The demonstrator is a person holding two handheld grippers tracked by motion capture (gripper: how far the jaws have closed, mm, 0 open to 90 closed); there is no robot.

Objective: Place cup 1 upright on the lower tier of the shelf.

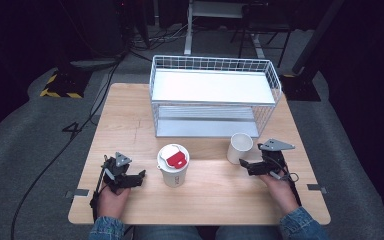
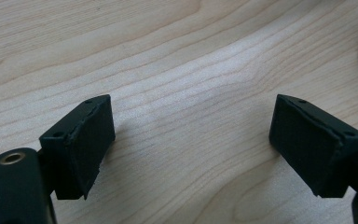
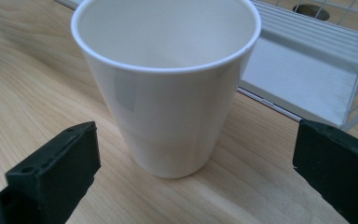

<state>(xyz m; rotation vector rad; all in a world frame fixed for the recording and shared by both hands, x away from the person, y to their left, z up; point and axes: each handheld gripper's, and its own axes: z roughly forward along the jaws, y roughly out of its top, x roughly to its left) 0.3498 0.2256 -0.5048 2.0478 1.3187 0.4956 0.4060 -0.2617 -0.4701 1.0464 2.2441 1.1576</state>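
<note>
Nothing is held yet; the right gripper (image 3: 193,168) stands wide apart just before the empty cup (image 3: 168,84); the left gripper (image 2: 191,144), also apart, faces bare desk (image 2: 168,56).

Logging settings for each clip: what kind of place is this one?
Probably a lab or studio recording bay, not a home: a lone wooden table on grey carpet, dark surroundings, cables across the floor, and a hazard-striped stand base.

A wooden tabletop (image 1: 130,125) is carrying everything. A white wire rack (image 1: 214,95) with two shelves is standing at its far side. Near the rack's front right corner an empty white cup (image 1: 240,147) is standing upright, and left of it a lidded cup (image 1: 173,165) with a red tab is sitting.
</note>
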